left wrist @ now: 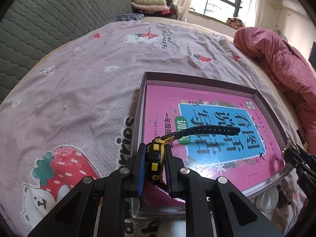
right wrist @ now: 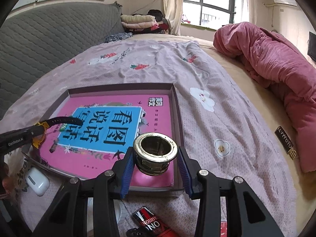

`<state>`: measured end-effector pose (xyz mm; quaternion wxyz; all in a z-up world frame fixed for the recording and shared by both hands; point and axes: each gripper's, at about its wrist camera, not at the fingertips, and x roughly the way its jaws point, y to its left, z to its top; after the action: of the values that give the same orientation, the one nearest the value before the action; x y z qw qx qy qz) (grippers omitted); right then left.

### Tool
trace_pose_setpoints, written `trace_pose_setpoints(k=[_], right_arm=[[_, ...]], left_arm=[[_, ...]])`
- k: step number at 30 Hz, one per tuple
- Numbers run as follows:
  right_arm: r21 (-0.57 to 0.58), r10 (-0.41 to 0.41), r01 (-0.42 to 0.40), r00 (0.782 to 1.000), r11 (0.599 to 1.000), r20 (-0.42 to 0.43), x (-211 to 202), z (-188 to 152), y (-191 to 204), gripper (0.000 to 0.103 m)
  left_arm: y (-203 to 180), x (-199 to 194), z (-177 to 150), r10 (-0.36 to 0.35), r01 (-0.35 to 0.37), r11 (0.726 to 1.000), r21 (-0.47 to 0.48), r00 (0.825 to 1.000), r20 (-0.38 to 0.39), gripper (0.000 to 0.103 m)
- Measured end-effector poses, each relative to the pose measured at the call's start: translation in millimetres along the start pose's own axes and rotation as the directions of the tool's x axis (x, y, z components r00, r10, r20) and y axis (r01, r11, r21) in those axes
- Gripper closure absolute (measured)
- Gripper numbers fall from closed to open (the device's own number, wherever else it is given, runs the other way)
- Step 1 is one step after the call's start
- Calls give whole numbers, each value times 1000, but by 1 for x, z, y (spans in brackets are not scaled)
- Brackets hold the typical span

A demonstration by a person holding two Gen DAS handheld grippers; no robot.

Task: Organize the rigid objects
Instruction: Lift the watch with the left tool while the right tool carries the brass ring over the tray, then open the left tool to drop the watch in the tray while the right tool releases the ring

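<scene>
earbud case (right wrist: 37, 181) and can (right wrist: 151, 224) lie beside tray (right wrist: 178, 106).

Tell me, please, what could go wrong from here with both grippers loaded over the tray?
1. The watch is pinched edge-on in the left gripper, its strap sticking out; it may twist or snag.
2. The metal ring in the right gripper could roll on the glossy pink book in the tray.

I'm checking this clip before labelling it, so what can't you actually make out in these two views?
- Left wrist view: watch face, hidden by the left gripper pads.
- Right wrist view: red-black can, cut off by the bottom edge.
- Right wrist view: metal ring base, hidden by its own flange.
- Both views: box floor, covered by the pink book.
</scene>
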<state>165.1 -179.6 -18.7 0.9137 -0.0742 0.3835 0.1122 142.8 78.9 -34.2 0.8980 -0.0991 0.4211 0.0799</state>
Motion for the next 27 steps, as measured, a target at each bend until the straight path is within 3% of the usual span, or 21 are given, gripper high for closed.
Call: trace_pose_setpoints(k=[12, 27], right_arm=[[-26, -27, 26, 999, 999, -37, 9, -5, 4, 60], [22, 17, -16, 998, 1000, -60, 5, -4, -3, 60]], left_arm=[[-1, -2, -2, -7, 7, 1000, 19, 1000, -18, 83], [-1, -8, -8, -20, 21, 999, 30, 999, -37, 83]])
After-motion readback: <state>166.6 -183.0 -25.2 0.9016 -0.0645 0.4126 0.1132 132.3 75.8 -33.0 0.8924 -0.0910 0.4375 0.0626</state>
